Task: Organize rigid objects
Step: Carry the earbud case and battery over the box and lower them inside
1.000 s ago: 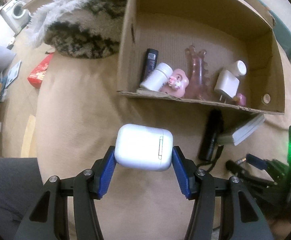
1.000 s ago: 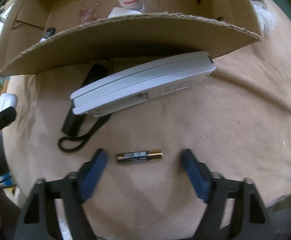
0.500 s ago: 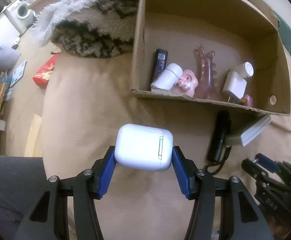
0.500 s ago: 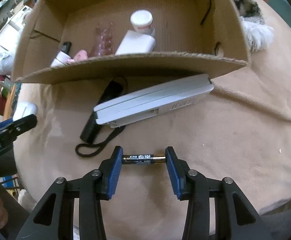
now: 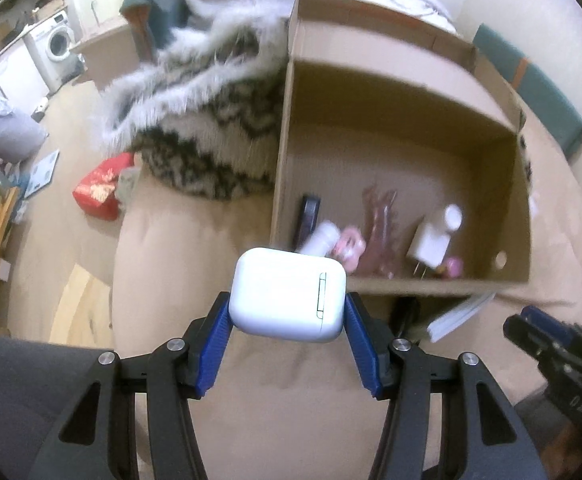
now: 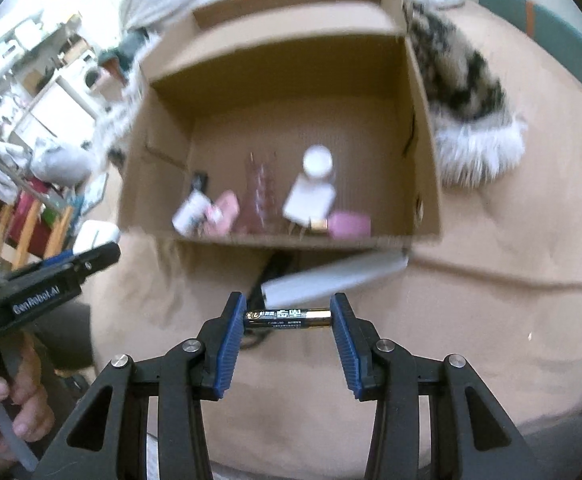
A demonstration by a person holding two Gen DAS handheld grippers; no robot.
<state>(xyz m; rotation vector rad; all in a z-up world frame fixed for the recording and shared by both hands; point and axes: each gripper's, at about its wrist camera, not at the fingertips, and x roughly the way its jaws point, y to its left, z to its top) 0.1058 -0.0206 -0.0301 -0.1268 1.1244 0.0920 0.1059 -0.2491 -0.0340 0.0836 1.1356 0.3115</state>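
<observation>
Both hand-held grippers have lifted off the cushion: right gripper (image 6: 289, 320), jaws just closed, pinches the small black-and-gold battery (image 6: 289, 315) endwise, left gripper (image 5: 287, 316) clamps the white rounded plastic earbud case (image 5: 287, 294), open brown cardboard box (image 6: 425, 160) just ahead below both.

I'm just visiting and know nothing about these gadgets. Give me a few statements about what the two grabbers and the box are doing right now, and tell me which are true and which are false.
1. The left gripper grips a white earbud case. True.
2. The right gripper is empty. False: it is clamped end to end on a battery.
3. The cardboard box is empty. False: a white charger, a pink vase and other small items lie in it.
4. A flat grey device lies outside the box, against its near wall. True.
5. The battery is already in the box. False: it is held in front of the box.
</observation>
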